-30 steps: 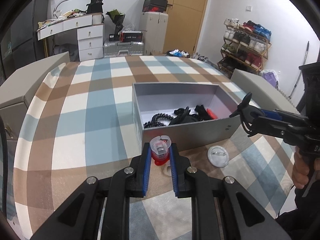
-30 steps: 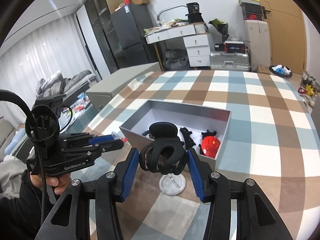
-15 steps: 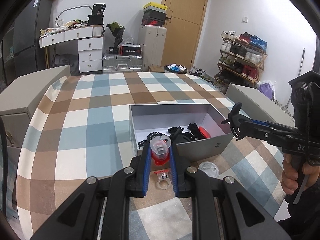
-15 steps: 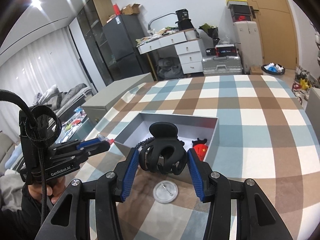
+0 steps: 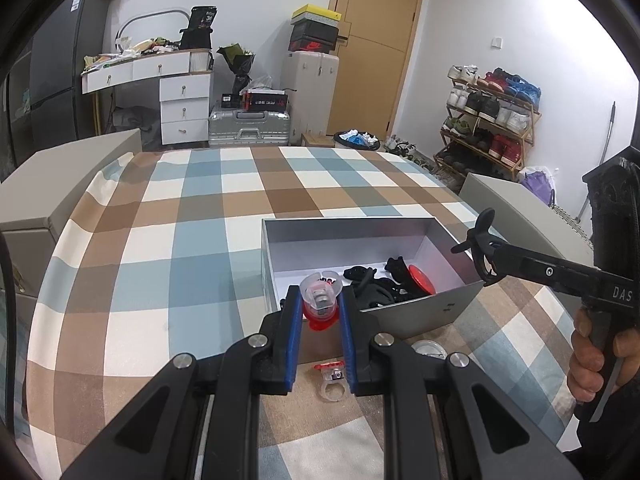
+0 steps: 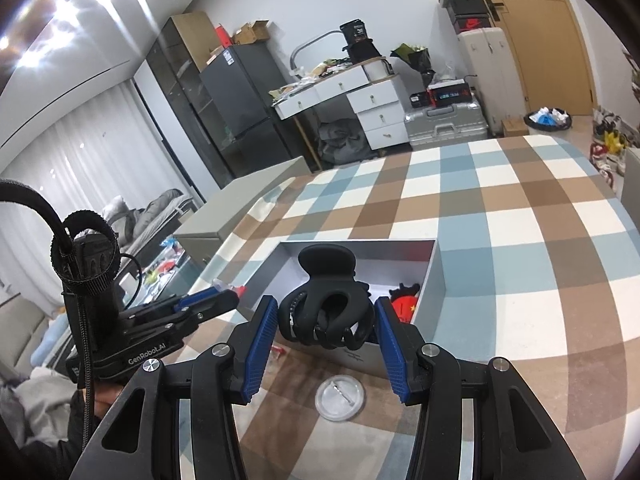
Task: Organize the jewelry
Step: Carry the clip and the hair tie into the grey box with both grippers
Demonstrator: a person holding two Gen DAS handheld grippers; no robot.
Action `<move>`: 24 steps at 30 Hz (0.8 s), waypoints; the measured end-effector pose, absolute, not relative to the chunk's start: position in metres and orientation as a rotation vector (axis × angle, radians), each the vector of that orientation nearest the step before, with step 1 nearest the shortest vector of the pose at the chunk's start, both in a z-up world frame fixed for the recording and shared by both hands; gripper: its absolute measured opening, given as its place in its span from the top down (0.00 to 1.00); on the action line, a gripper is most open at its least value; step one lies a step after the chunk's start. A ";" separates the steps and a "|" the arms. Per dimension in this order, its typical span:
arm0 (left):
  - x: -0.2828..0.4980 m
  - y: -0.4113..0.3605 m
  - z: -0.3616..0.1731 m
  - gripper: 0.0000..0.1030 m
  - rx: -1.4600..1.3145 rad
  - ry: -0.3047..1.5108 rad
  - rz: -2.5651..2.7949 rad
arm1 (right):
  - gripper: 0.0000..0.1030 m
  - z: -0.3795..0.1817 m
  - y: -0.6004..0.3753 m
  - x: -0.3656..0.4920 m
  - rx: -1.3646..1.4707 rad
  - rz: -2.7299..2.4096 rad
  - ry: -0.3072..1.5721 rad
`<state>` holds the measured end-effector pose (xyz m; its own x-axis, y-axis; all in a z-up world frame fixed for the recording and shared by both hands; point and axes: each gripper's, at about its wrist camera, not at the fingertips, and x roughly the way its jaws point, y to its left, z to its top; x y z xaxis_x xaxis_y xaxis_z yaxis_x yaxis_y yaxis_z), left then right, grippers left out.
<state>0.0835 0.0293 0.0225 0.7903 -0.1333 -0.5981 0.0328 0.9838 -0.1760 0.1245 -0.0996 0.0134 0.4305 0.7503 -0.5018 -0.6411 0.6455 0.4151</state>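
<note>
My left gripper (image 5: 320, 308) is shut on a small clear ring with a red base (image 5: 319, 303), held over the near left corner of the open grey box (image 5: 434, 308). My right gripper (image 6: 326, 320) is shut on a black claw hair clip (image 6: 326, 314), held above the box's near wall (image 6: 360, 356). The box holds black beads, black clips (image 5: 372, 282) and a red badge (image 6: 404, 304). A second clear ring with a red top (image 5: 332, 376) and a round clear pin badge (image 6: 340, 398) lie on the checked cloth in front of the box.
The checked cloth (image 5: 180, 248) covers a round table flanked by grey cabinets (image 5: 60, 176). A hand (image 5: 592, 356) holds the right tool at the view's right edge. A white dresser, suitcases and a shoe rack stand along the far walls.
Both views have tilted upward, showing more of the room and less of the table. The ring and the hair clip stay clamped as before.
</note>
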 end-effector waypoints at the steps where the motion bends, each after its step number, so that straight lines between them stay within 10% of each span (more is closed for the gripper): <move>1: 0.083 0.029 0.022 0.87 -0.159 0.655 -0.088 | 0.53 0.012 -0.100 0.126 0.190 0.876 0.721; 24: 0.109 0.021 0.024 0.87 -0.156 0.679 -0.041 | 0.53 0.012 -0.092 0.156 0.213 0.848 0.758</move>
